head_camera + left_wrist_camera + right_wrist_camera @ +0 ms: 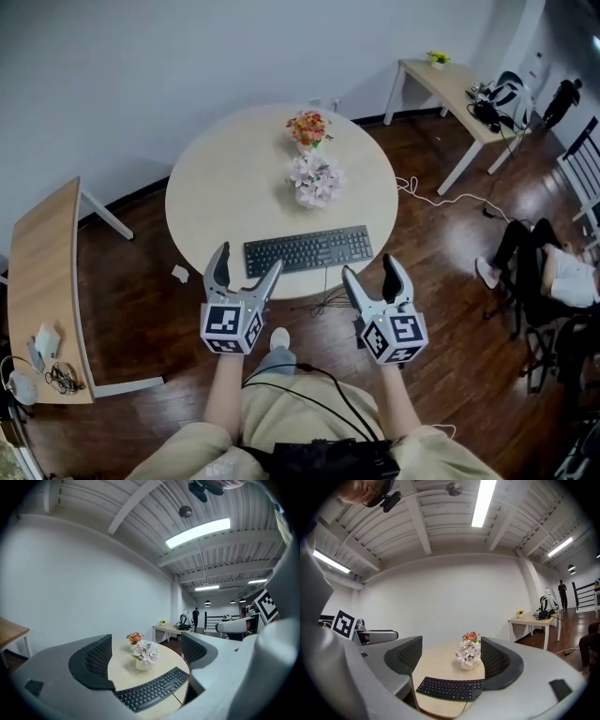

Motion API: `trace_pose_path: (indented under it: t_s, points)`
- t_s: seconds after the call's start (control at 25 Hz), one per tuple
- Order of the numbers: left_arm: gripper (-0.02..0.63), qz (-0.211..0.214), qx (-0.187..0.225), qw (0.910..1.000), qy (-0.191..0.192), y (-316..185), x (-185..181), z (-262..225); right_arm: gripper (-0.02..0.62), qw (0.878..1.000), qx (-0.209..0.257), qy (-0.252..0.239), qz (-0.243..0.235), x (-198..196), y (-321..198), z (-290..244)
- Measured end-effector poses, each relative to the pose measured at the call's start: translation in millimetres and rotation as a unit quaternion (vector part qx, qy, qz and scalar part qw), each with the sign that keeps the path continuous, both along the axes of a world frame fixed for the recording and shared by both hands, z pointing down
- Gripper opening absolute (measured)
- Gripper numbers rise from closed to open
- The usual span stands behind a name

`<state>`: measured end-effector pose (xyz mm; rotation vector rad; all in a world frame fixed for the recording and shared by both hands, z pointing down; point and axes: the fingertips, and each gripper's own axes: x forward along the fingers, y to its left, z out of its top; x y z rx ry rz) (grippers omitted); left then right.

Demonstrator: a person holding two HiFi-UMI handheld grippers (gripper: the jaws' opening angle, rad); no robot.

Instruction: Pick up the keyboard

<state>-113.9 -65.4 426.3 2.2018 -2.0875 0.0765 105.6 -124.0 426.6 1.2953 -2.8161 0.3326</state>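
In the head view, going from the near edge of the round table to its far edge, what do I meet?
black keyboard → white flowers → orange flowers

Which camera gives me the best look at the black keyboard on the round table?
The head view: the whole keyboard lies in sight from above, near the table's front edge. Both gripper views show it low and slanted between open jaws, partly cut off by a jaw.
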Motion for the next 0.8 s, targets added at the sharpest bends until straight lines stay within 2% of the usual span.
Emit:
trace_pose_path:
  t_s: [0.2, 0.32, 0.44, 0.52, 0.64, 0.72, 0.8]
  points:
    - [0.442, 0.021, -0.018, 0.9996, 0.007, -45.9, -50.9, 11.5, 0.403, 0.999, -0.036, 0.014, 0.009, -43.8, -40.7, 14.9]
    - [0.442, 0.061, -0.045, 0.9971, 0.010, -66.3, -60.6, 33.5, 0.402, 0.998, -0.067, 0.007, 0.018, -60.0, -55.3, 34.5]
    - [0.442, 0.108, -0.088, 0.9900, 0.025, -87.1, -61.5, 63.9, 0.403, 0.994, -0.107, 0.000, 0.032, -64.9, -65.5, 64.6]
    - [0.442, 0.148, -0.130, 0.9802, 0.022, -93.6, -50.9, 89.7, 0.402, 0.988, -0.145, -0.006, 0.044, -57.6, -69.0, 94.4]
    - [0.442, 0.206, -0.189, 0.9598, -0.017, -103.9, -36.4, 127.9, 0.403, 0.979, -0.200, -0.002, 0.051, -47.1, -76.5, 147.5]
    - [0.442, 0.238, -0.227, 0.9434, -0.044, -115.8, -28.2, 154.0, 0.403, 0.968, -0.246, -0.007, 0.047, -43.9, -81.5, 184.6]
    - [0.442, 0.274, -0.268, 0.9219, -0.053, -123.6, -15.9, 184.5, 0.403, 0.952, -0.303, -0.022, 0.040, -42.9, -80.7, 221.1]
